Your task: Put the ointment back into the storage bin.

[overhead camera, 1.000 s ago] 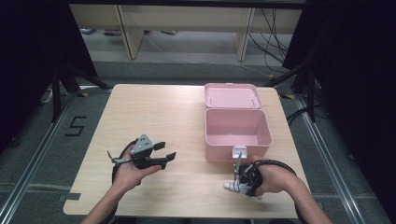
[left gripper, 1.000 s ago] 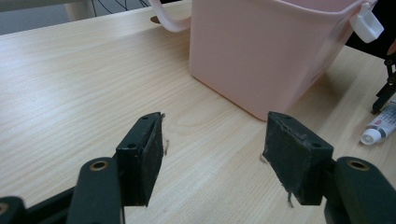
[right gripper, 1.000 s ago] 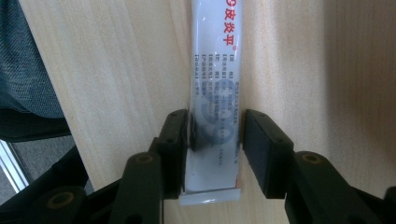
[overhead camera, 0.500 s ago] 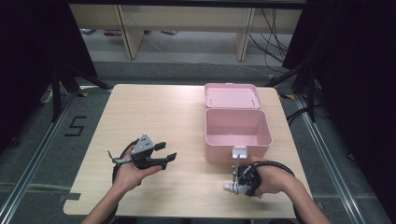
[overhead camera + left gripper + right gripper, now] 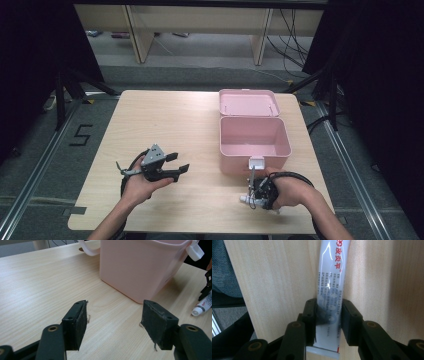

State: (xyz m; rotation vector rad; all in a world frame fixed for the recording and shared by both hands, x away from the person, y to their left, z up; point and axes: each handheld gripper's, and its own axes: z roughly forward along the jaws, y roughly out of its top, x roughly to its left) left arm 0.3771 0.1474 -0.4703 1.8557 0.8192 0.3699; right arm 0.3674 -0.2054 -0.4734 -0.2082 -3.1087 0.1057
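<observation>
The white ointment tube (image 5: 331, 287) lies flat on the table (image 5: 190, 115) just before the open pink box (image 5: 254, 136), the right gripper (image 5: 328, 312) having just closed its jaws onto its flat end (presumably to lift it in), while the left gripper (image 5: 113, 322) waits agape and empty.
</observation>
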